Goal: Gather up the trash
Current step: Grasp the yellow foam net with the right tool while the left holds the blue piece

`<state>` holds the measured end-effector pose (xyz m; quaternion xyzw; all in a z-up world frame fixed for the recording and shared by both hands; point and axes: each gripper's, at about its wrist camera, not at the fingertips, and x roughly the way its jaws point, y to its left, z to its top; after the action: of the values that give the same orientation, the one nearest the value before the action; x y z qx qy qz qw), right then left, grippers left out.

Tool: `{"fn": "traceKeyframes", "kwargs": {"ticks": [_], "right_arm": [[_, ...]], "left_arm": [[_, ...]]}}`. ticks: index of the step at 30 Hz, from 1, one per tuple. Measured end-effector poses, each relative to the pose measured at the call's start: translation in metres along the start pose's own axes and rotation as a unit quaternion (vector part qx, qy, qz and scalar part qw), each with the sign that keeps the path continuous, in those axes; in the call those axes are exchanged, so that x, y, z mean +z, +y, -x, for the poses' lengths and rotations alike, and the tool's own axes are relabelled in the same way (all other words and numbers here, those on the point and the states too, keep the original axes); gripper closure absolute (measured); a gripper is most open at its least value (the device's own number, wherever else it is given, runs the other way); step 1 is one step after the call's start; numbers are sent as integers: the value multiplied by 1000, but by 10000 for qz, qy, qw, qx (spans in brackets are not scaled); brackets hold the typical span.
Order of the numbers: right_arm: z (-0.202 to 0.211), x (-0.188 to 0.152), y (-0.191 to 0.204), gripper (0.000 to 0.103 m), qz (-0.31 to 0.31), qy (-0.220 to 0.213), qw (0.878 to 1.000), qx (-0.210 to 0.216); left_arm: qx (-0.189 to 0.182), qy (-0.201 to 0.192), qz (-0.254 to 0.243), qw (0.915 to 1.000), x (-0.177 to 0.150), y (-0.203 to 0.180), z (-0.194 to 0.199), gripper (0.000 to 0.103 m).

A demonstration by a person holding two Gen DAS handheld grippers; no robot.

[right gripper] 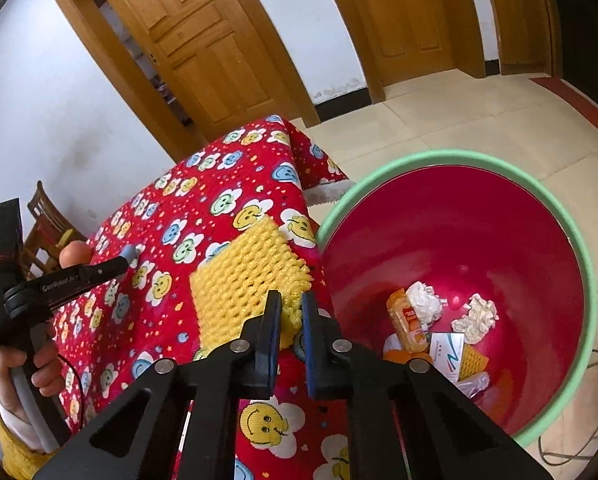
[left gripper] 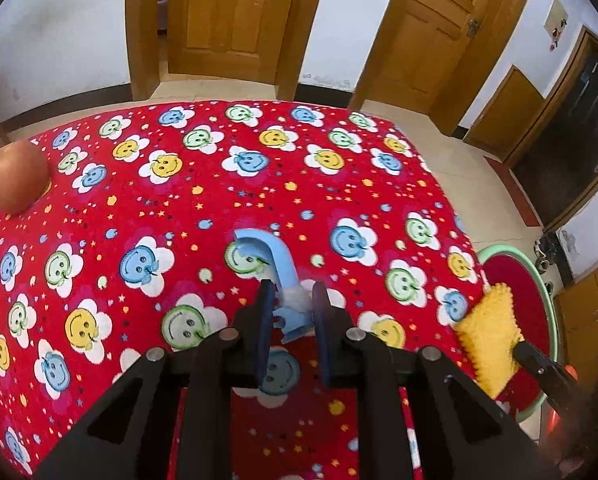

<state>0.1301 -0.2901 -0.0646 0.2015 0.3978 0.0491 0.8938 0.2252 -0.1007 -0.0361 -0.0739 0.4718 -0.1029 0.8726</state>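
My left gripper [left gripper: 293, 292] is shut on a curved piece of light blue plastic [left gripper: 277, 258] with a white scrap on it, held just above the red smiley-flower tablecloth [left gripper: 219, 200]. My right gripper [right gripper: 291, 300] is shut on the near corner of a yellow foam fruit net [right gripper: 243, 276] that lies at the table's right edge. The same net [left gripper: 489, 328] shows at the right of the left wrist view. The left gripper [right gripper: 129, 254] also appears at the left of the right wrist view, held by a hand [right gripper: 27, 368].
A red bin with a green rim [right gripper: 451, 156] stands on the tiled floor beside the table, holding crumpled tissues [right gripper: 423, 300], an orange packet [right gripper: 407, 320] and a card. An apple [left gripper: 17, 176] sits at the table's far left. Wooden doors and a chair [right gripper: 47, 216] stand behind.
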Motion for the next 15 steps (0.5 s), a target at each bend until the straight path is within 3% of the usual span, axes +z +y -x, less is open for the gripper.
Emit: {"fn": "traceKeyframes", "kwargs": {"ticks": [15], "right_arm": [[51,0,-20,94,-295,-561,9979,-90]], "left_arm": [[-444,-26,-139,9989,-12,-26,28,86]]}}
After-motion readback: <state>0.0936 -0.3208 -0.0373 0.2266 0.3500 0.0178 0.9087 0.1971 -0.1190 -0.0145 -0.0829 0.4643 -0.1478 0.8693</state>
